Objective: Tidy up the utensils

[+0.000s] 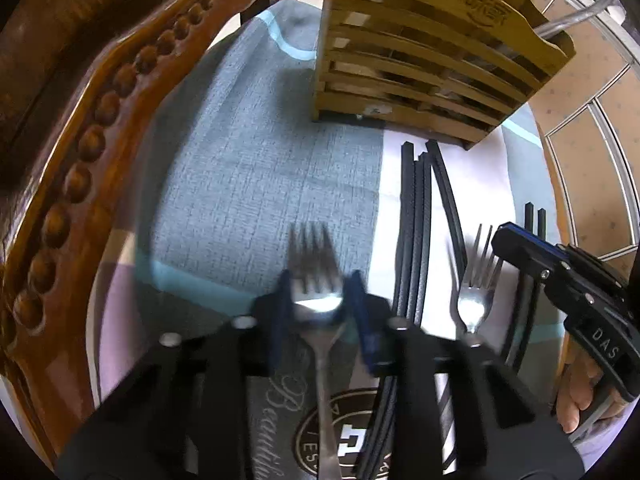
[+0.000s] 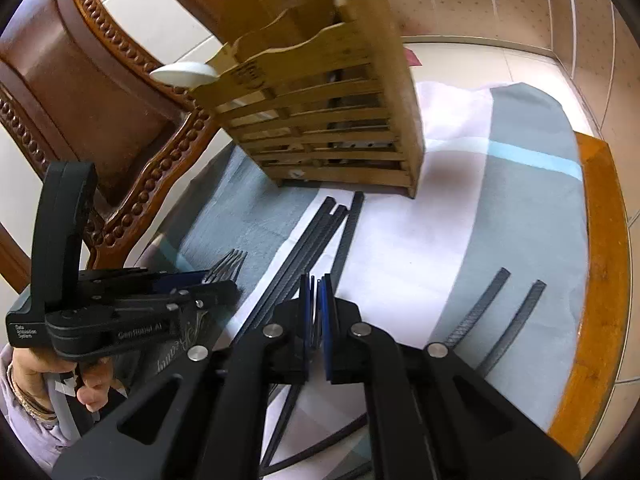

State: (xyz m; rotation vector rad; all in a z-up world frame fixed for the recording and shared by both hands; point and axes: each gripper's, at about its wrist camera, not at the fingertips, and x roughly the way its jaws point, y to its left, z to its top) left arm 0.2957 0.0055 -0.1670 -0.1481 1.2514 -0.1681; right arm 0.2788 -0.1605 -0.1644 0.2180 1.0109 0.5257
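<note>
From the left wrist view, the left tool (image 1: 318,300) is sitting nearest the lens, its blue pads pinching a fork (image 1: 316,276) at the neck, just below the tines. The tines are pointing toward twelve o'clock and the handle is running back toward six o'clock under the tool. Everything here is blurring slightly. At three o'clock of that fork, a bundle of black chopsticks (image 1: 416,220) is lying lengthwise on the cloth (image 1: 260,168) that is covering the worktop. Just past them, a second fork (image 1: 474,292) is lying on the white patch of cloth, tines toward twelve o'clock. The right tool (image 1: 520,244) is reaching in from three o'clock, and a hand (image 1: 580,404) is gripping its handle at four o'clock. A slatted wooden holder (image 1: 432,60) is standing at one o'clock, and a carved wooden chair (image 1: 100,128) is curving along the nine o'clock side.

From the right wrist view, the right tool (image 2: 316,308) is filling the six o'clock area, its blue pads pressing together on thin fork tines (image 2: 315,336) that are showing in the narrow slit between them. The black chopsticks (image 2: 320,232) are stretching toward twelve o'clock, ending just short of the holder (image 2: 320,120). Two more black sticks (image 2: 500,312) are lying apart at three o'clock. The left tool (image 2: 216,284) is sitting at nine o'clock with its fork's tines (image 2: 226,266) poking out.
</note>
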